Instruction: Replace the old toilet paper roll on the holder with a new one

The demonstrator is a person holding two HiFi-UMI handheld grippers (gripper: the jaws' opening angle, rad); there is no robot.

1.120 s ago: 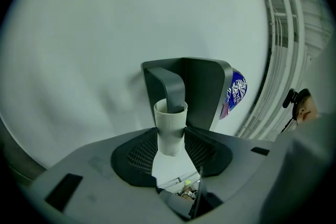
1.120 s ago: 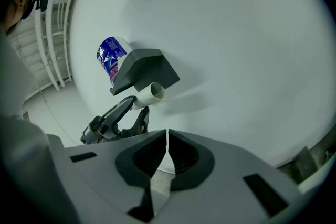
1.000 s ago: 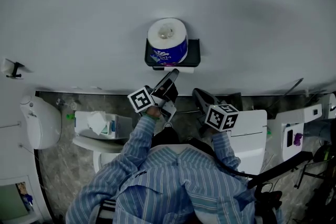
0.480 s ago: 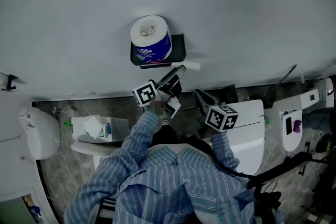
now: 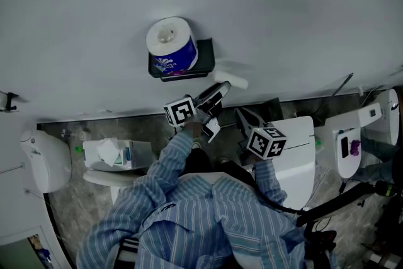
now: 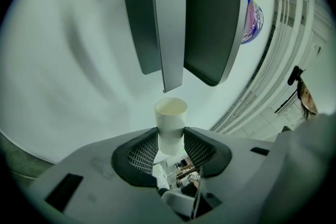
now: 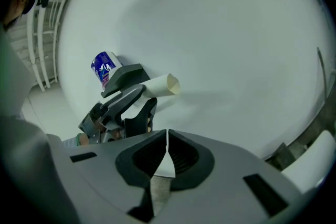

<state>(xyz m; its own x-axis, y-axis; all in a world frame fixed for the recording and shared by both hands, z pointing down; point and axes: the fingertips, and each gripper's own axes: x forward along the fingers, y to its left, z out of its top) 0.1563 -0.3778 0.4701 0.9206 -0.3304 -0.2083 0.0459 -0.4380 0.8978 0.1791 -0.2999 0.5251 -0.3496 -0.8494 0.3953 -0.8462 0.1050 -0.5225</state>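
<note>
Since a second ago, the left gripper (image 6: 170, 140) has drawn the pale, empty cardboard tube (image 6: 170, 119) out sideways from under the black wall-mounted holder (image 5: 205, 55). In the head view the tube now lies fully clear of the holder's right edge, where before it could not be seen.

The left gripper's ribbed black pads are clamped on the tube's near end. The far, open end points up at the wall, just short of the tip of the flat grey bar (image 6: 168, 23) that hangs below the holder's shelf, and does not touch it.

The right gripper (image 7: 167, 140) has its pads pressed together. A thin white sliver (image 7: 166, 162) shows at the seam, and I cannot tell what it is. This gripper hangs low and to the right of the left one, apart from the tube.

On the holder's shelf stands a full toilet paper roll (image 5: 170, 44) in a blue-and-white wrapper, on end against the plain white wall (image 5: 283, 9). Below both grippers are a white toilet (image 5: 296, 160) and the person's blue striped sleeve (image 5: 160, 167).
</note>
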